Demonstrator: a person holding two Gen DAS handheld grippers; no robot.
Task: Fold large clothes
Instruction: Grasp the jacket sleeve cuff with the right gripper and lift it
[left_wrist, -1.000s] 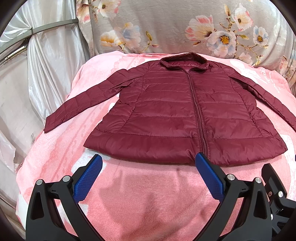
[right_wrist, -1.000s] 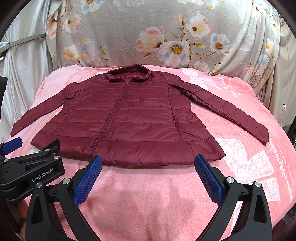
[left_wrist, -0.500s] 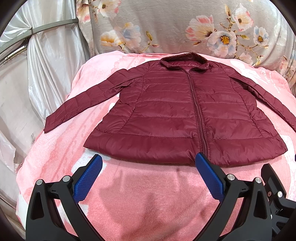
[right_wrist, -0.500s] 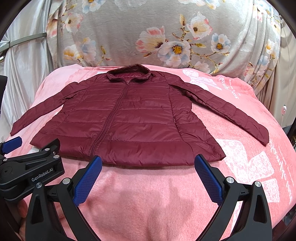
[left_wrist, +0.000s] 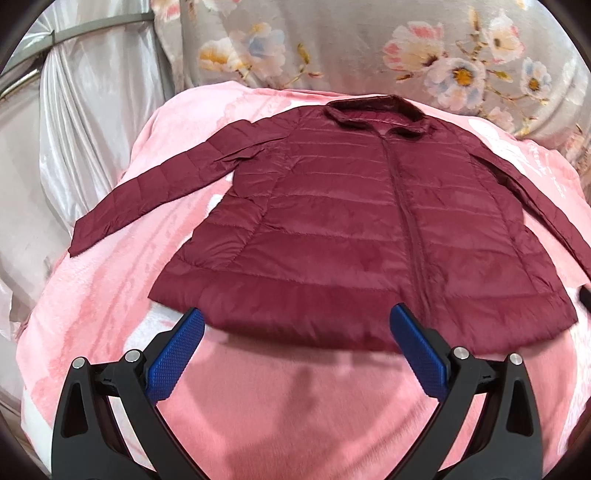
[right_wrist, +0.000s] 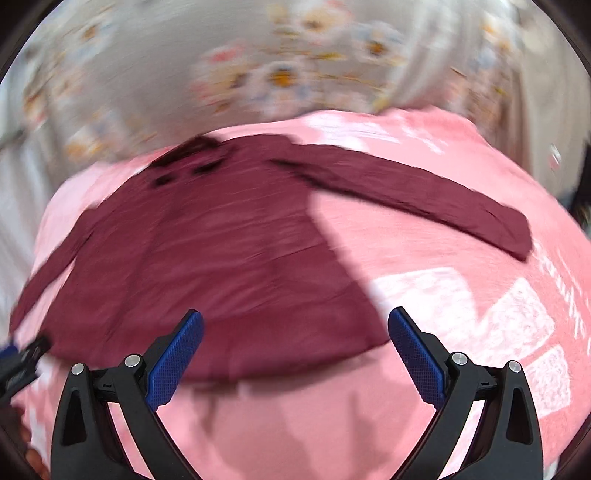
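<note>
A maroon quilted jacket (left_wrist: 347, 229) lies flat and zipped on a pink blanket (left_wrist: 295, 398), collar at the far side, both sleeves spread outward. My left gripper (left_wrist: 295, 332) is open and empty, just before the jacket's near hem, left of the zipper. My right gripper (right_wrist: 294, 334) is open and empty over the hem at the jacket's (right_wrist: 207, 258) right side. The right sleeve (right_wrist: 417, 192) stretches away to the right. The right wrist view is blurred by motion.
A floral grey cloth (left_wrist: 369, 48) hangs behind the bed. Shiny silver fabric and a metal rail (left_wrist: 74, 110) stand to the left. The left gripper's body (right_wrist: 22, 363) shows at the right wrist view's left edge. The blanket (right_wrist: 461, 295) has white print at right.
Both grippers have moved forward to the jacket's hem. The right gripper has swung quickly to the right, blurring its view. Both stay open.
</note>
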